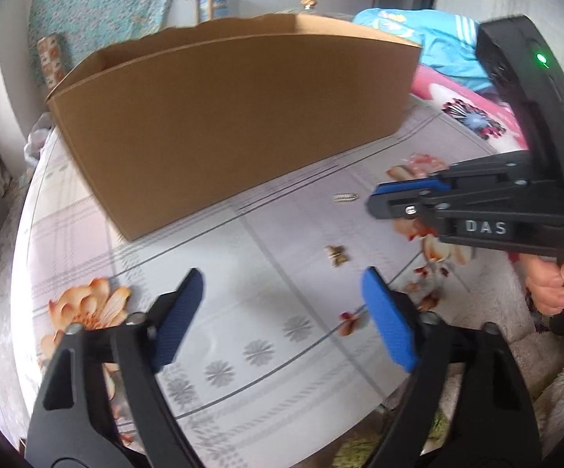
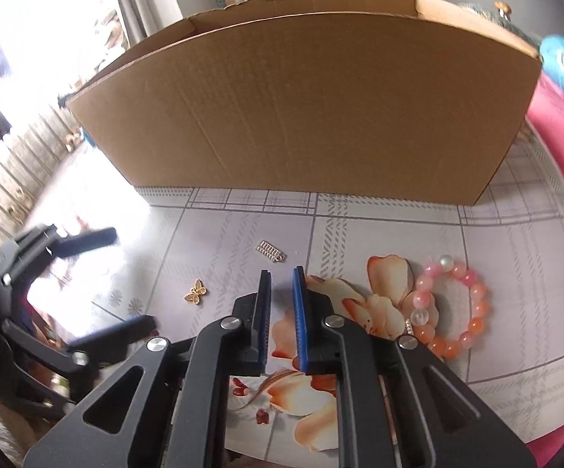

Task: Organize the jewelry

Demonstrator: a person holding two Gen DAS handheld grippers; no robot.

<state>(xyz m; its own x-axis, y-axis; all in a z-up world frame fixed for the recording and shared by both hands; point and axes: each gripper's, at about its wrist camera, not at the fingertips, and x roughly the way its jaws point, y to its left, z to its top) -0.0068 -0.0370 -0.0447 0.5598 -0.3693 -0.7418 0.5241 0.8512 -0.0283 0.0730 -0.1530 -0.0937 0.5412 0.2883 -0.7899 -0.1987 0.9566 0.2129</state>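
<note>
Task barely begun, by look: butterfly charm (image 2: 195,291), silver clasp (image 2: 270,251), bead bracelet (image 2: 447,308) all on table before cardboard box (image 2: 301,109). Left gripper (image 1: 282,312) spread, empty; right gripper (image 2: 282,273) nearly pressed together, empty.

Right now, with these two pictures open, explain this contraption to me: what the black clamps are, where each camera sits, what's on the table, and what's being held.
These are hand-held grippers, one in each of a person's hands, each carrying a wide-angle camera that looks along its fingers.

The left-wrist picture shows the left gripper with jaws wide apart and the right gripper entering from the right. The right-wrist picture shows the right one's jaws nearly together, with nothing between them.

On the flowered tablecloth lie a gold butterfly charm, a small silver clasp and a pink bead bracelet, in front of an open cardboard box. Nothing is held.
</note>
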